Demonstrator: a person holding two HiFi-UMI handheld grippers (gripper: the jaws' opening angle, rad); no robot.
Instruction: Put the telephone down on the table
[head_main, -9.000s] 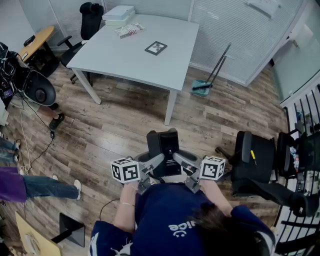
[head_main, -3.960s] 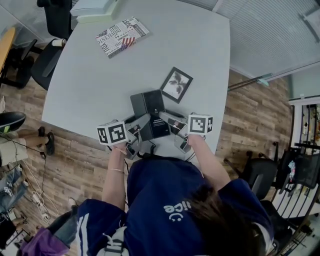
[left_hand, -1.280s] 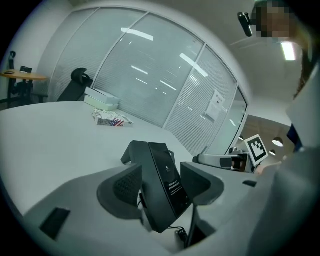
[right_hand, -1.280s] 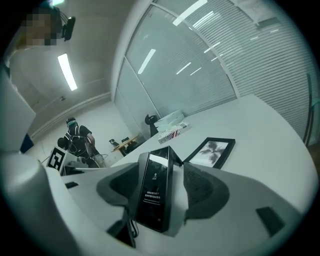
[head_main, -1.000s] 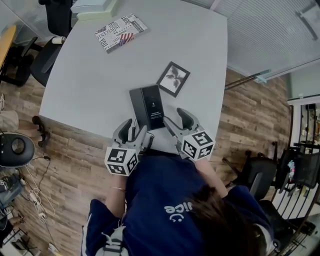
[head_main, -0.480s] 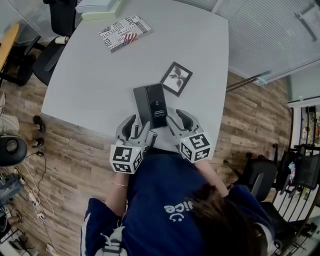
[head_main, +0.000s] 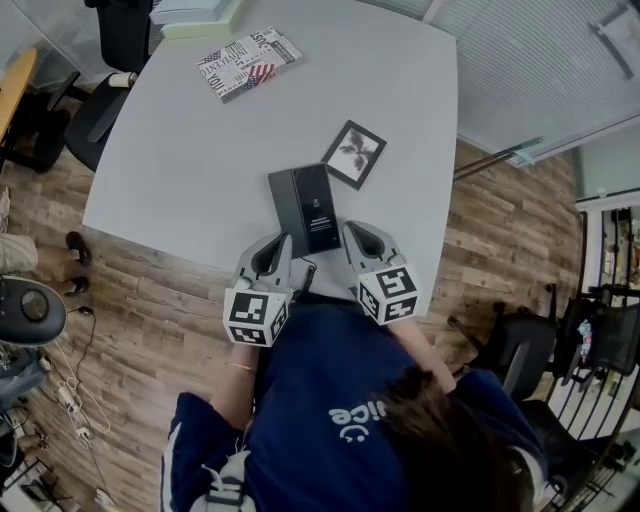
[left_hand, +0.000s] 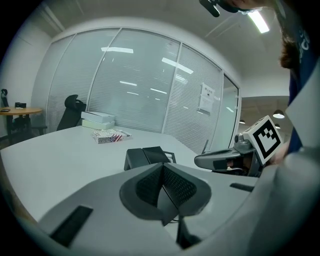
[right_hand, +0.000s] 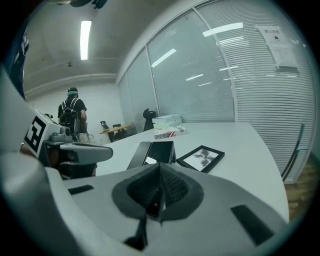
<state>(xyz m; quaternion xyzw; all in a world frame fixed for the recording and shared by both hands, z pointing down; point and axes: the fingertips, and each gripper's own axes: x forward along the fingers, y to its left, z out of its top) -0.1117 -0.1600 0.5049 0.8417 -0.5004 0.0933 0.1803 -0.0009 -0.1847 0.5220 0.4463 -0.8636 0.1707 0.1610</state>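
Observation:
The black telephone (head_main: 305, 208) lies flat on the grey table (head_main: 190, 150) near its front edge, free of both grippers; it also shows as a dark block (left_hand: 145, 156) in the left gripper view and past the right jaws (right_hand: 156, 151). My left gripper (head_main: 286, 243) sits just left of its near end. My right gripper (head_main: 351, 232) sits just right of it. Both pairs of jaws have just been closing and now meet pad to pad, left (left_hand: 162, 166) and right (right_hand: 160, 176), with nothing between them.
A framed picture (head_main: 353, 154) lies right behind the telephone. A printed magazine (head_main: 248, 62) and a stack of books (head_main: 195, 15) lie at the table's far left. A black chair (head_main: 120, 40) stands beside that corner. Wooden floor surrounds the table.
Both grippers stood wide open either side of the telephone's near end; now both are shut and empty. The telephone has stayed where it lies on the table.

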